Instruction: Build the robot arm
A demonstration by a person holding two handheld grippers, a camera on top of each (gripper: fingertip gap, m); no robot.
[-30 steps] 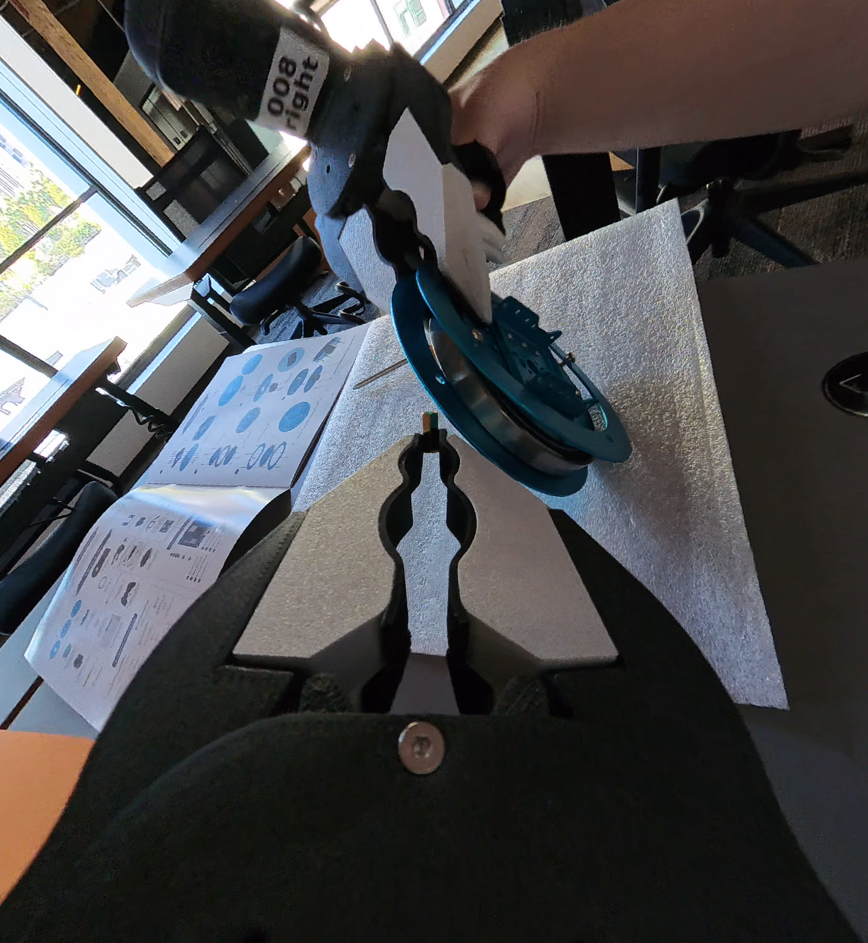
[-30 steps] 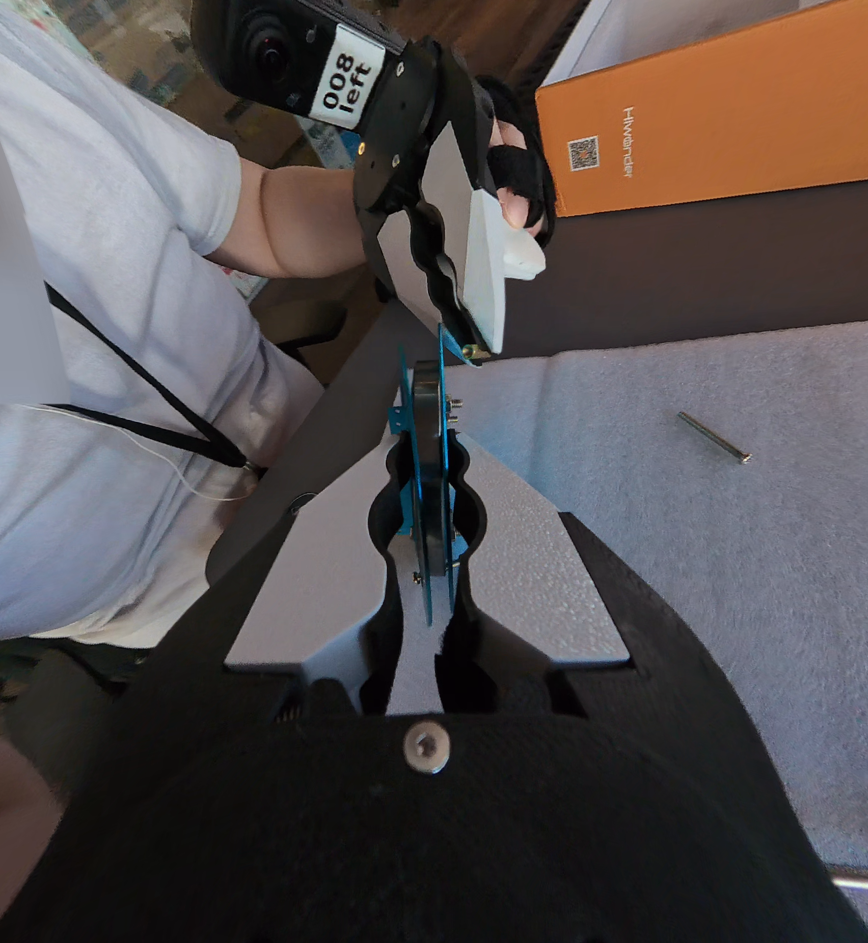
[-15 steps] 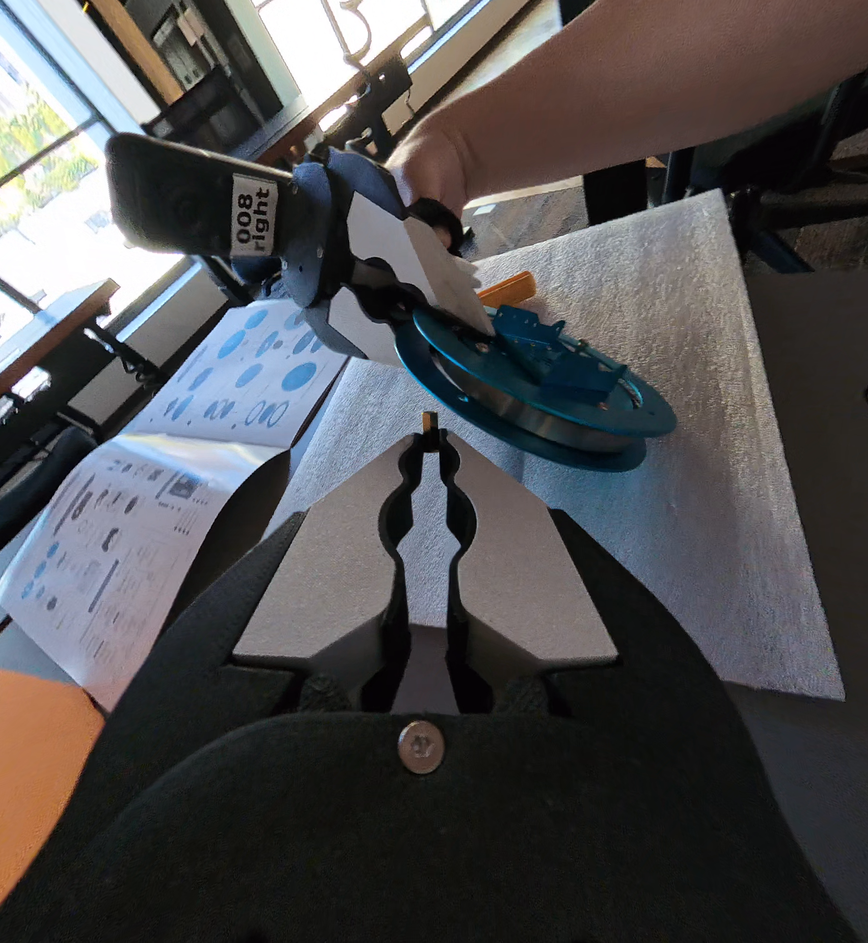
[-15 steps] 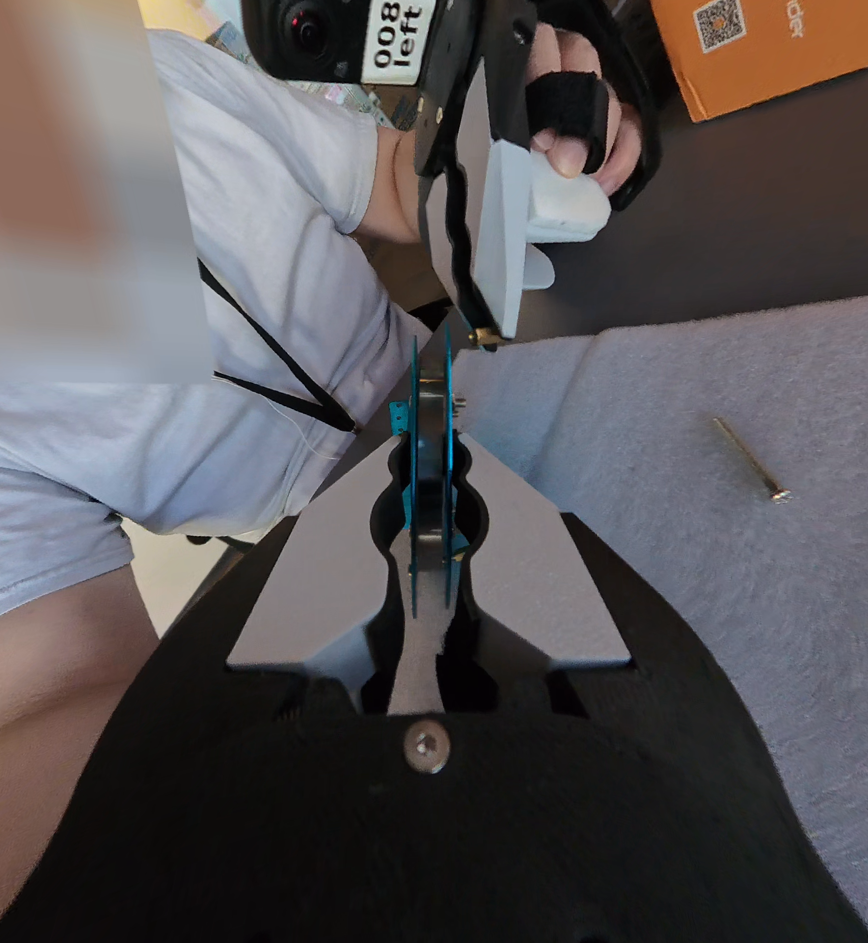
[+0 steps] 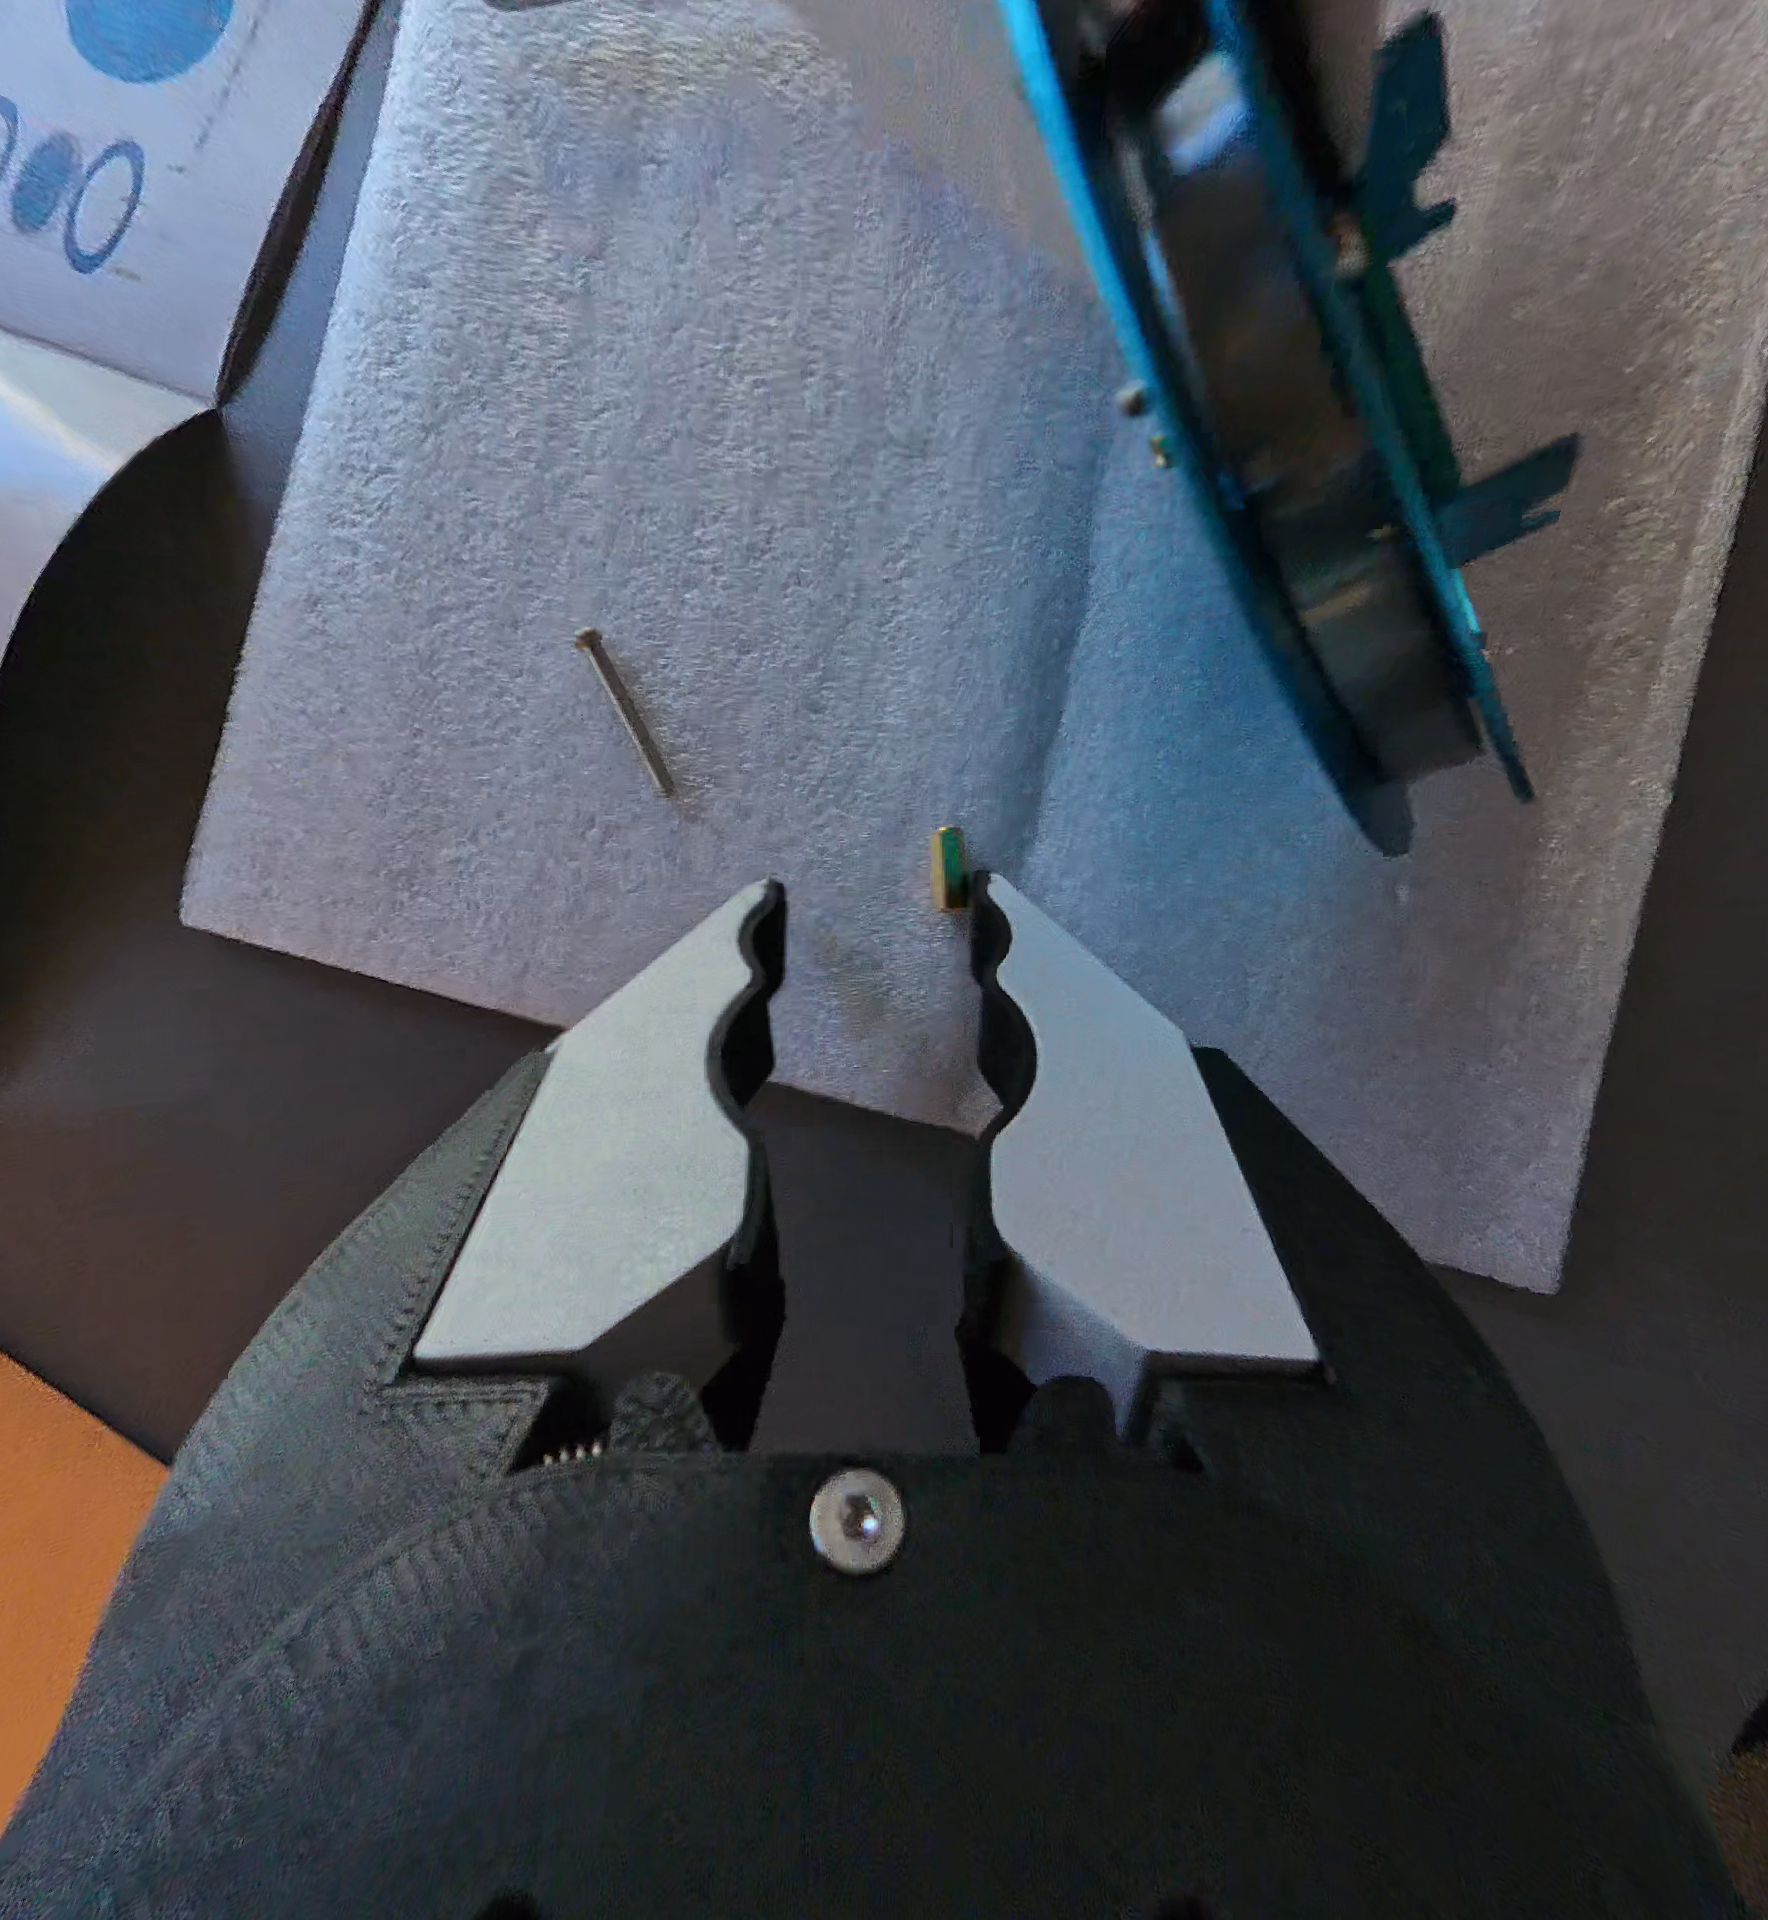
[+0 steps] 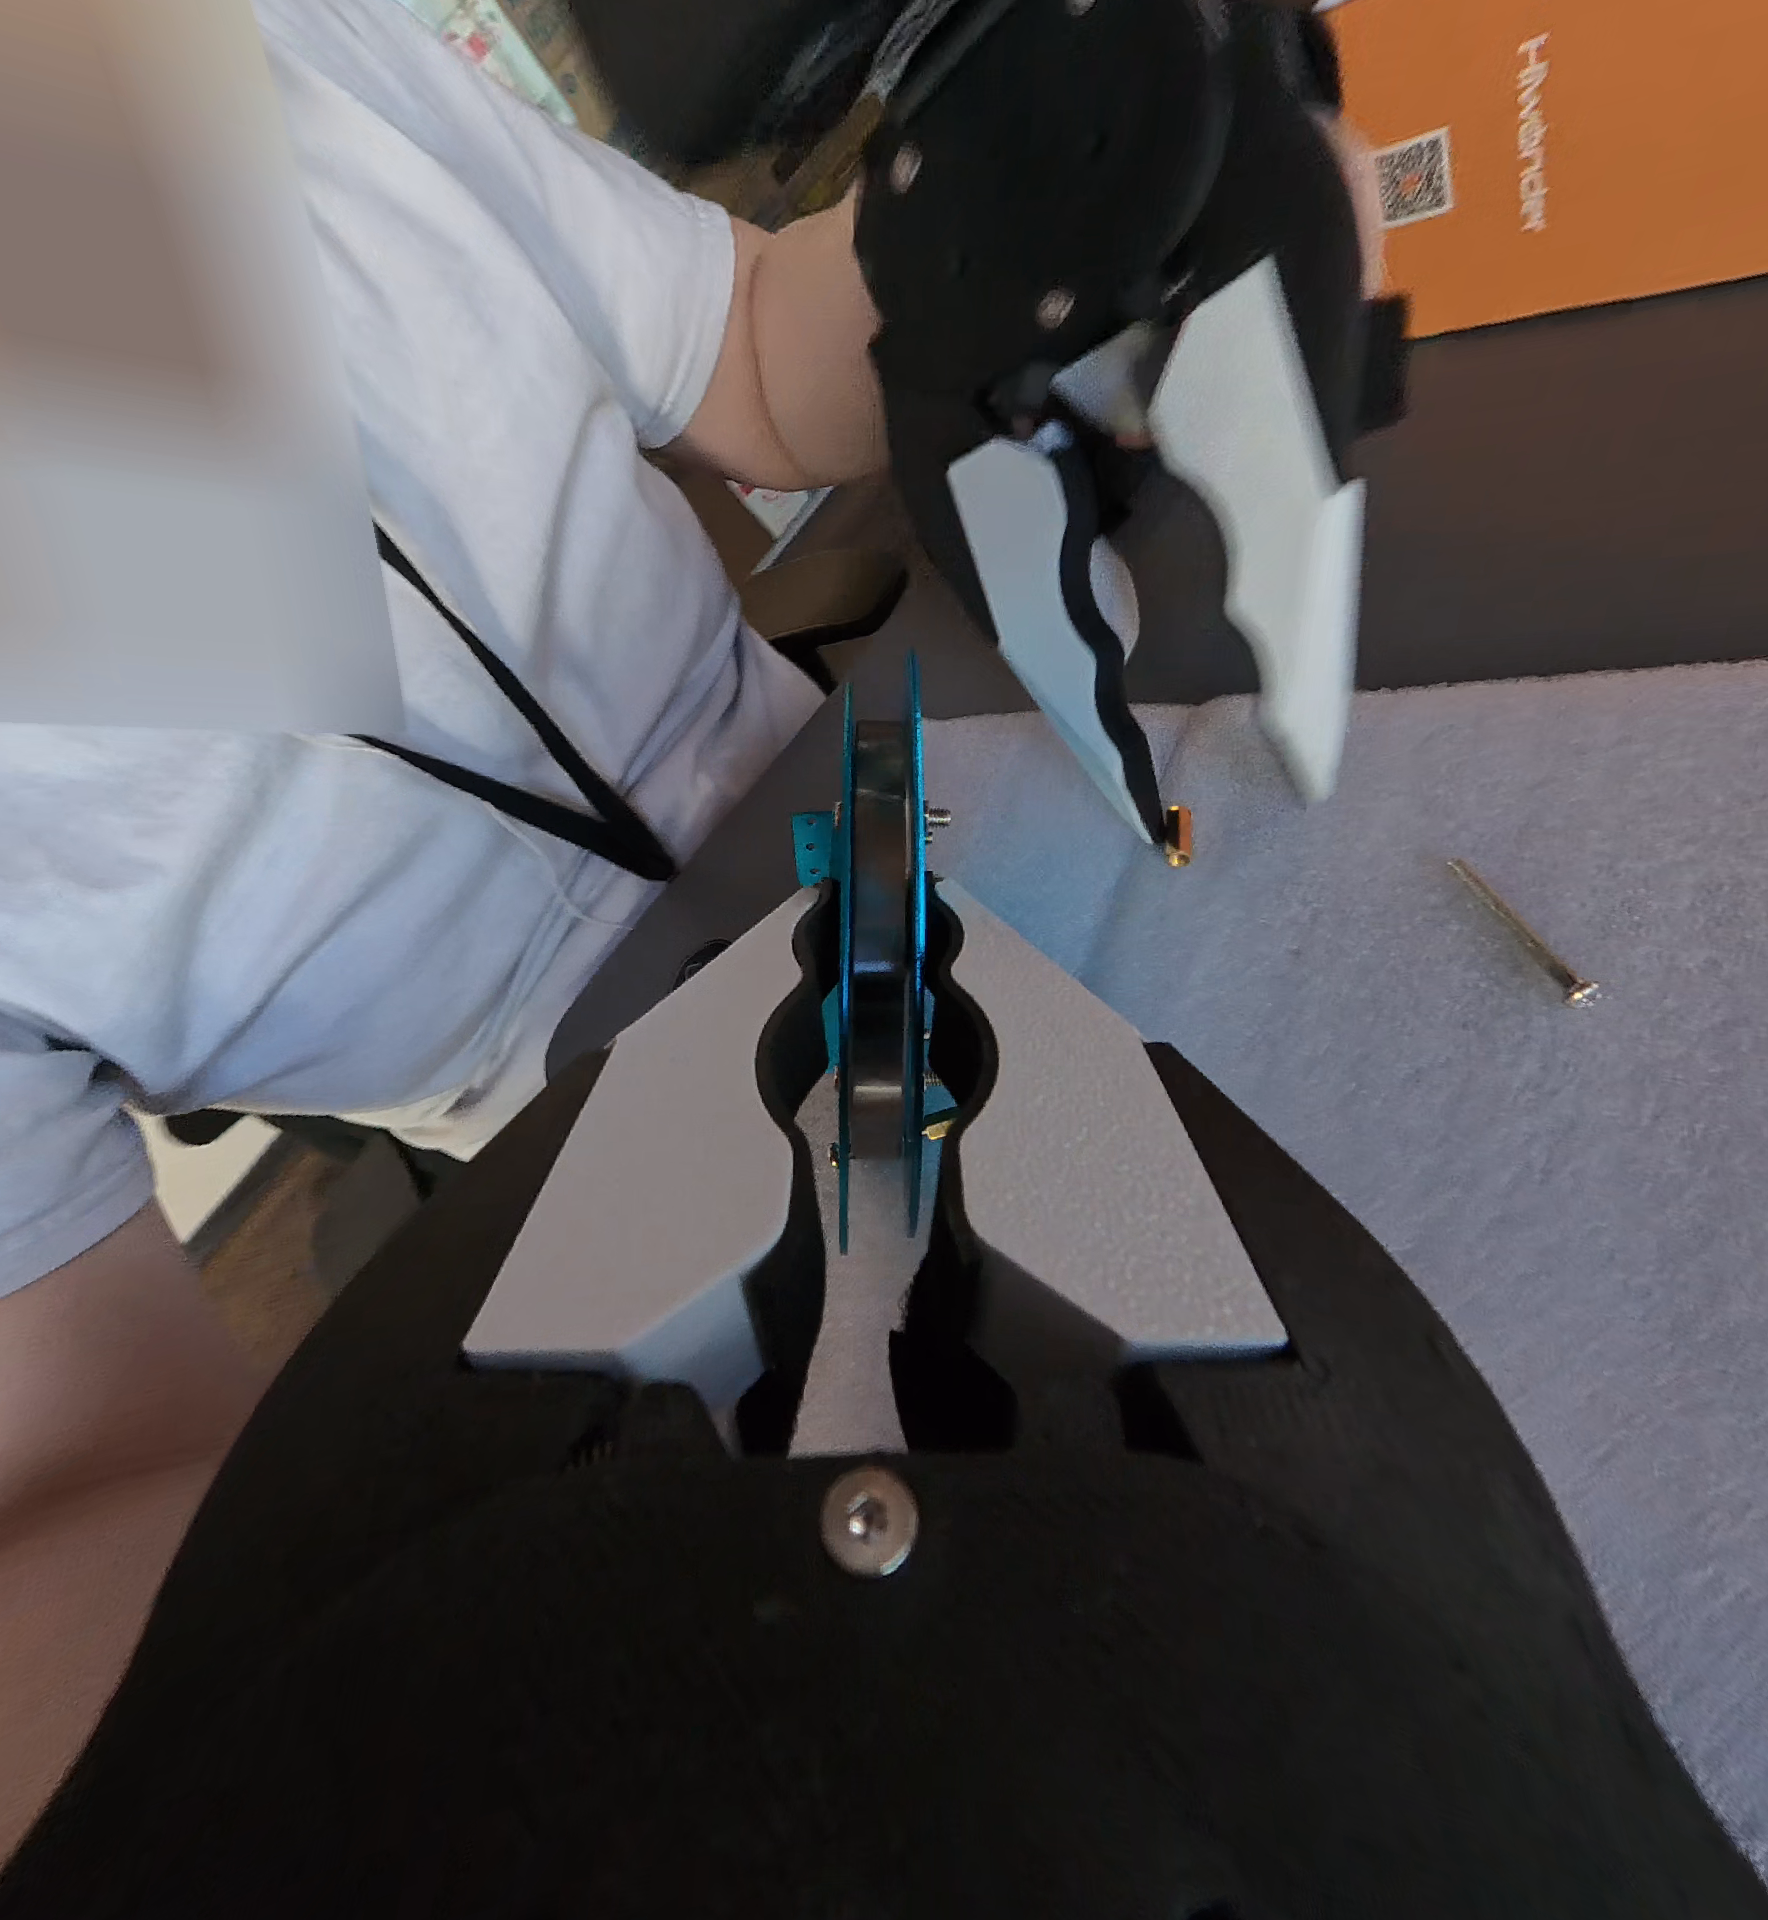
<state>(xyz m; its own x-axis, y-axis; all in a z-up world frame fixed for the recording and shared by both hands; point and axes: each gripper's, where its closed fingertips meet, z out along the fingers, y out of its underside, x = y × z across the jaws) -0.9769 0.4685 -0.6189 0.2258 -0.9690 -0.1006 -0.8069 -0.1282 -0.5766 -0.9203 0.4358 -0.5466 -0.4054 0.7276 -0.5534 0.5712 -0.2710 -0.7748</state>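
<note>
My left gripper (image 5: 875, 894) is open above the near edge of a white foam sheet (image 5: 755, 436). A small brass spacer (image 5: 947, 868) clings to the tip of its right finger; the right wrist view also shows this spacer (image 6: 1178, 834) at that fingertip. A long thin screw (image 5: 625, 712) lies on the foam ahead of it. My right gripper (image 6: 875, 904) is shut on a blue round assembly (image 6: 880, 935) of two discs with a silver ring between them, held on edge above the foam. This assembly (image 5: 1306, 416) hangs at the upper right of the left wrist view.
An open instruction booklet (image 5: 38, 187) lies left of the foam on the dark table (image 5: 132, 1091). An orange box (image 6: 1586, 145) stands at the far table edge. The long screw (image 6: 1519, 930) lies on the foam to the right. A person in a white shirt (image 6: 444, 623) stands close by. About 10 cm separates my left fingertips from my right.
My left gripper has opened and tipped down over the foam; the brass spacer now sticks to one fingertip only. The blue assembly has turned from nearly flat to on edge.
</note>
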